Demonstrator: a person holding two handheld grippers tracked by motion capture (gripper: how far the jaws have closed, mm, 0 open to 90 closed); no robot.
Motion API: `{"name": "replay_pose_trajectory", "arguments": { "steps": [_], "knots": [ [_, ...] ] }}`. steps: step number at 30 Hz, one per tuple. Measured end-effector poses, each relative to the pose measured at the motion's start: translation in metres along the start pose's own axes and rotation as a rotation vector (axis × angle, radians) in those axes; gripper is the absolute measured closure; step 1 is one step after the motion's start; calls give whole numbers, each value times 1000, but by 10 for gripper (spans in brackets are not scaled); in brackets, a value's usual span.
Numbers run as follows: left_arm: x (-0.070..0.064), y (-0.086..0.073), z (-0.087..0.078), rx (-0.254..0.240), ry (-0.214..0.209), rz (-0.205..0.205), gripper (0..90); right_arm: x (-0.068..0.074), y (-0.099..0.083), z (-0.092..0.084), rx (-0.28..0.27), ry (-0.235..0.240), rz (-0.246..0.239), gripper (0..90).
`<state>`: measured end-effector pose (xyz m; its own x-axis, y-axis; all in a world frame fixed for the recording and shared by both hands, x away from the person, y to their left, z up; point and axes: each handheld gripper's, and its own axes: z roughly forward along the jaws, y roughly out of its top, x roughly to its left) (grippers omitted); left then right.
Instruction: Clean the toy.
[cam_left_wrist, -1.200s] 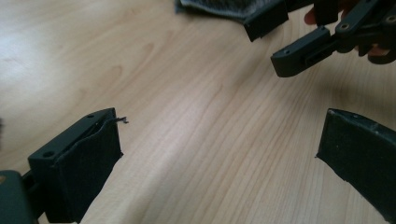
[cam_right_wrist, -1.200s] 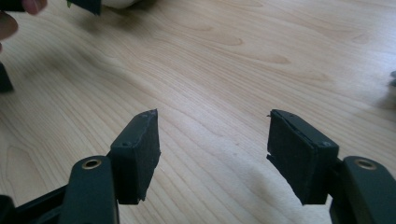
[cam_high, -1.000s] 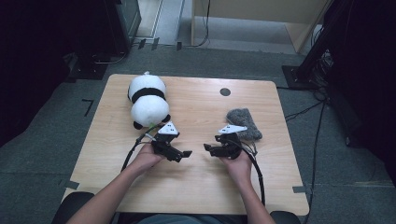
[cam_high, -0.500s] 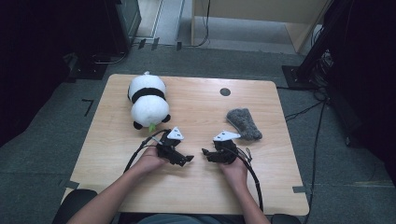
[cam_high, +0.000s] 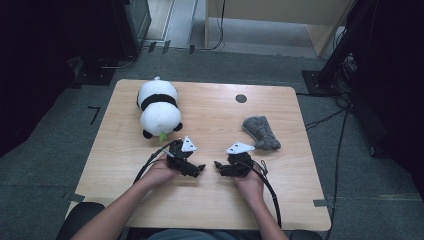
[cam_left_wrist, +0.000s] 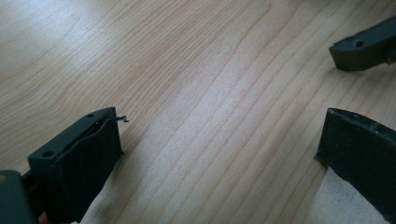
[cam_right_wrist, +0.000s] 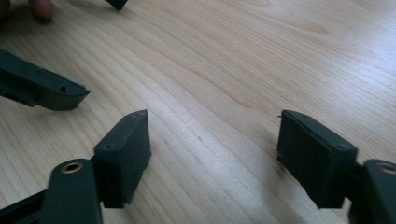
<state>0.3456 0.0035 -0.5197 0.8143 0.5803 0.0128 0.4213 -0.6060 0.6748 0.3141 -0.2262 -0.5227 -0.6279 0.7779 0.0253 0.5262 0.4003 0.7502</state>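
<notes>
The light wooden rectangular table (cam_high: 210, 200) carries one black-and-white plush panda toy (cam_high: 158, 109) at far left and one grey fuzzy cloth piece (cam_high: 261, 132) at right. One small dark round mark (cam_high: 241, 98) sits on the tabletop at the far side. Two black handheld two-jaw grippers are present near the front edge: one left gripper (cam_high: 199, 169) and one right gripper (cam_high: 220, 167), each with one grey three-cornered plate.

Both grippers drew back from the toys; right gripper (cam_high: 218, 165) jaws opening.
</notes>
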Motion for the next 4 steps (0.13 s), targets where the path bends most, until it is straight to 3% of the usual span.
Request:
{"name": "replay_pose_trajectory", "arguments": {
  "steps": [4],
  "knots": [
    [0,-1,-1,2,11,-12,0,0,0,1,9,-8,5,191]
  ]
}}
